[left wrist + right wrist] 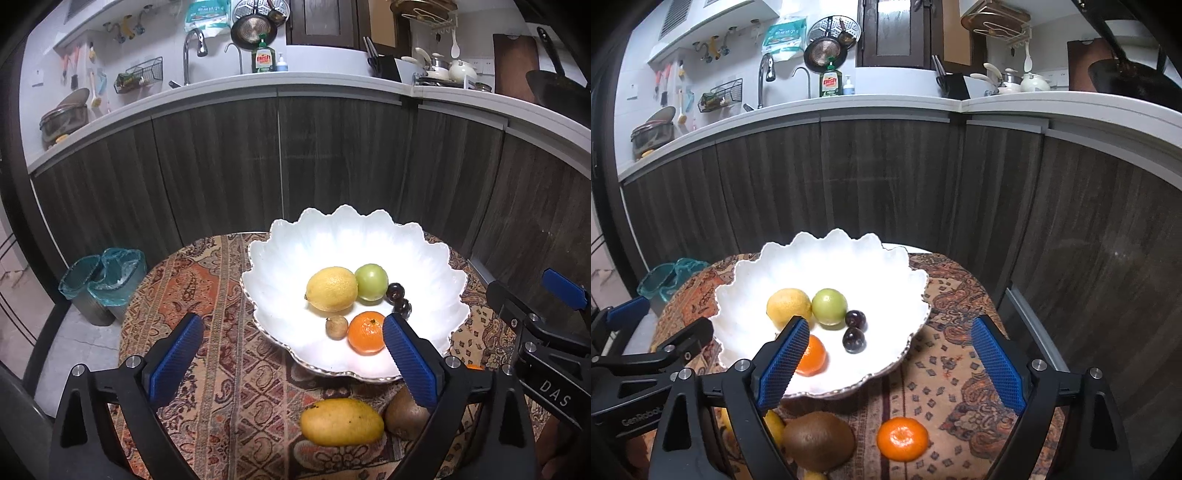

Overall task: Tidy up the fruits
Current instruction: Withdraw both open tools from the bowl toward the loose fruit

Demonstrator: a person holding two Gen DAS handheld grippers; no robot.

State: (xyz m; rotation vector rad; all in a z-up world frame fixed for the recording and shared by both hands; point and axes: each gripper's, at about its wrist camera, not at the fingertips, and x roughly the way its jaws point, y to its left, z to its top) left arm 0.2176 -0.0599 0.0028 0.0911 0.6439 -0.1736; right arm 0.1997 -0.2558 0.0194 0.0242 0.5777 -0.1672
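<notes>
Both my left tool (pixel 291 354) and right tool (pixel 886 363) hang spread and empty above the scalloped white bowl (pixel 746 273) on the patterned bench (pixel 229 369). Next I judge: close on the yellow mango (pixel 341 421), fuzzy brown kiwi (pixel 818 439) or loose orange mandarin (pixel 903 438).

Both the left gripper (pixel 291 363) and the right gripper (pixel 888 363) have black, angular frames with 2 fingers (pixel 177 360) each, faced with ribbed blue pads. Silver round screws stud the joints. White lettering reads "DAS" on one side and "GenRobot" on another.
</notes>
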